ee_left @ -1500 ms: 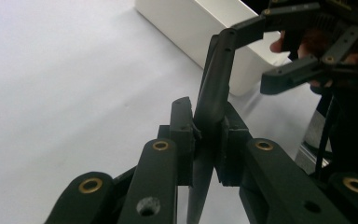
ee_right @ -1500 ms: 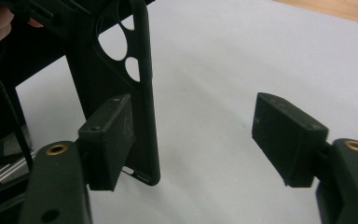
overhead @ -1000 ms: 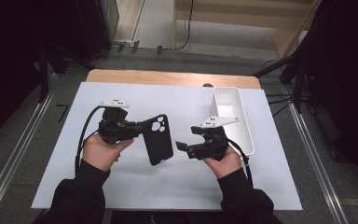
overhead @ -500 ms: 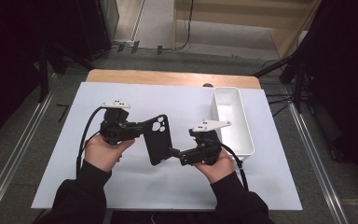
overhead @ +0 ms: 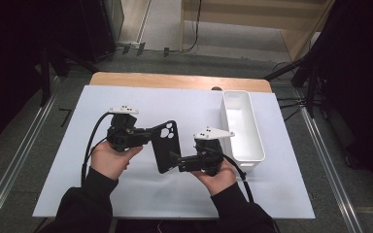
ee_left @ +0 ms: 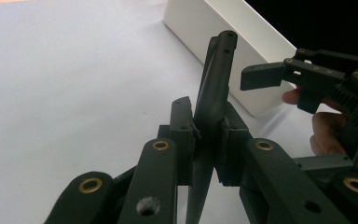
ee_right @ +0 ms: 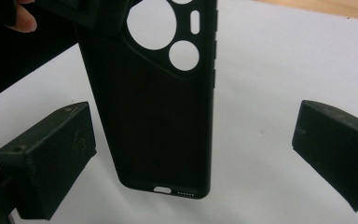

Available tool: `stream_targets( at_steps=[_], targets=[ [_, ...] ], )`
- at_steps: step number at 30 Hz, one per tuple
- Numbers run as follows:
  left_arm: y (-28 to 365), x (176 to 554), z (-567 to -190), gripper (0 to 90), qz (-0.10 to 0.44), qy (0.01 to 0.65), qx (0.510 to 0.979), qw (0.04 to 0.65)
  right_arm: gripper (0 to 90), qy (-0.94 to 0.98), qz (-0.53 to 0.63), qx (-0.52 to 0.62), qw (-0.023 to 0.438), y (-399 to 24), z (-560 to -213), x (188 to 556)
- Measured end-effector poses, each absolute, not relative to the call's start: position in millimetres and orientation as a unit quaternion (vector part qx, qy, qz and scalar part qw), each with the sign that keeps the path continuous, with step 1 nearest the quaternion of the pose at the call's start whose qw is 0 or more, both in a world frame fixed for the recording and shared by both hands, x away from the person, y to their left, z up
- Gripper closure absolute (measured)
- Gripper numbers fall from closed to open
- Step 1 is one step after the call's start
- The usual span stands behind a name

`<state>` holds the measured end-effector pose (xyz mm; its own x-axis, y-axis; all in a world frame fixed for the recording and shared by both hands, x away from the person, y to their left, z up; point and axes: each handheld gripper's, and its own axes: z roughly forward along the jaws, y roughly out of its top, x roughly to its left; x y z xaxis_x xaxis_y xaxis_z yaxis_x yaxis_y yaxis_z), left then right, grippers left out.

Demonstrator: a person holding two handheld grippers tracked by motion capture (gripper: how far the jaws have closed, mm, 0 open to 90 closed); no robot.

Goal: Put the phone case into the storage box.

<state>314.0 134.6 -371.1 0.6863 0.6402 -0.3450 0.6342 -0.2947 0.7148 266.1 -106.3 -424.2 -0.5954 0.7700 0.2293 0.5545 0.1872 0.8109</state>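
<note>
- Left gripper is clamped tight on the edge of the black phone case, holding it up off the desk, just left of the white bin.
- Right gripper has just been opening its fingers; they stand wide now, with the bottom end of the case between them but not touching either pad.
- My read: the pickup is done and this is mid hand-off. What's left is closing the right fingers on the case, letting go with the left, then probably dropping it in the bin.
</note>
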Motion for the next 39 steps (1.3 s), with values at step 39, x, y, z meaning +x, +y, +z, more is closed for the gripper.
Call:
stream_targets(
  at_steps=[39],
  targets=[
    [104,300,-383,79.3,-0.013,0.389,0.804,0.449,0.0,0.759,0.456,0.441,0.144,-81,-434,268]
  ],
)
